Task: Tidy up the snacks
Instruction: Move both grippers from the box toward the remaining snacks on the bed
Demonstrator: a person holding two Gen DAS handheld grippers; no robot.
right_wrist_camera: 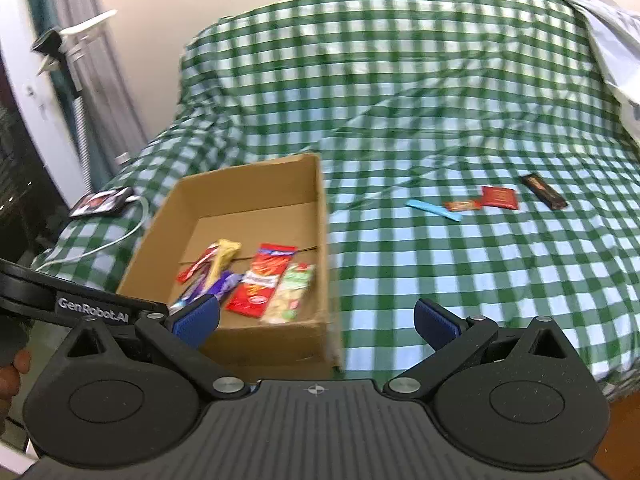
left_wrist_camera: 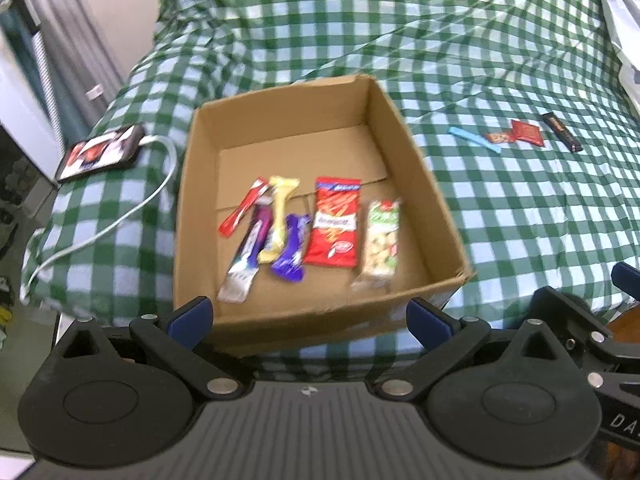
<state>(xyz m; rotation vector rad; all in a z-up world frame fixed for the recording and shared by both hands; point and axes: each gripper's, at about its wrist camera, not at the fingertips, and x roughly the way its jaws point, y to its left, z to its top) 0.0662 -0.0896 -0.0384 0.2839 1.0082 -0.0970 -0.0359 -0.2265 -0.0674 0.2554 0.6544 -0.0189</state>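
Blue-padded fingertips of the right gripper stand spread wide and hold nothing, hovering low at the near edge of the bed; the left gripper is likewise released and empty, its jaws framing the near wall of the open brown cardboard box

Six wrapped snacks already lie flat on the box floor, among them a red pretzel-stick bag and a pale nut bar in a clear wrapper. Four more wait outside, in a loose row on the green-and-white checked bedspread, well apart from the box on its right side: a thin light-blue stick packet, a small orange-brown candy wrapper touching or just beside a flat red square sachet, and a dark brown chocolate bar farthest right

These lie ahead and to the right of the right gripper's jaws, so that hand looks the nearer one for the coming reach. The blue stick is closest; its long axis runs diagonally, far-left to near-right, so the jaws would likely need a twist to close across its narrow width

Open cloth between jaws and row is bare, though creased. A black phone with a white cable sits left of the box, out of the way
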